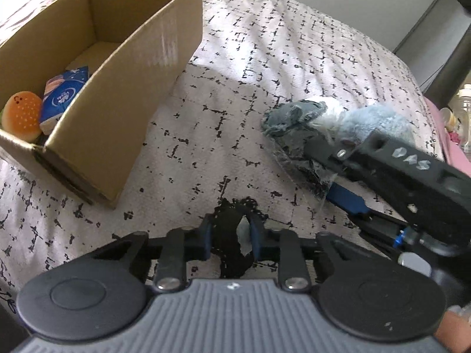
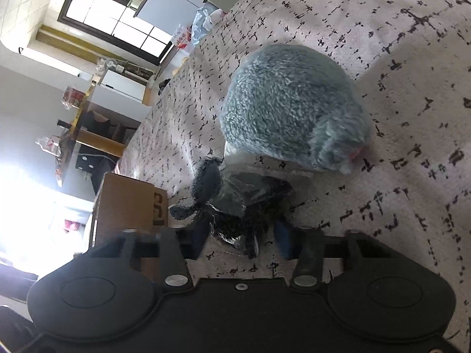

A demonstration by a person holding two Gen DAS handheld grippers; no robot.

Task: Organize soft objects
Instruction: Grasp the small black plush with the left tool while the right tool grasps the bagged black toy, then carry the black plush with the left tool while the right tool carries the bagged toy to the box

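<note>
A blue-grey plush toy [image 2: 291,106] in a clear plastic bag lies on the patterned bedspread [image 2: 397,44]; it also shows in the left wrist view [image 1: 374,120]. My right gripper [image 2: 240,235] is open, its blue fingers either side of the toy's dark bagged end [image 2: 247,203]. My left gripper [image 1: 229,235] is nearly closed and empty, low over the bedspread [image 1: 191,147], left of the toy. An open cardboard box [image 1: 141,88] at the left holds a burger plush [image 1: 23,116] and a blue tissue pack [image 1: 63,94].
The box also shows at the left of the right wrist view [image 2: 129,203]. Shelves, a window and bags stand beyond the bed [image 2: 117,20]. Bottles stand off the bed's right edge [image 1: 462,111].
</note>
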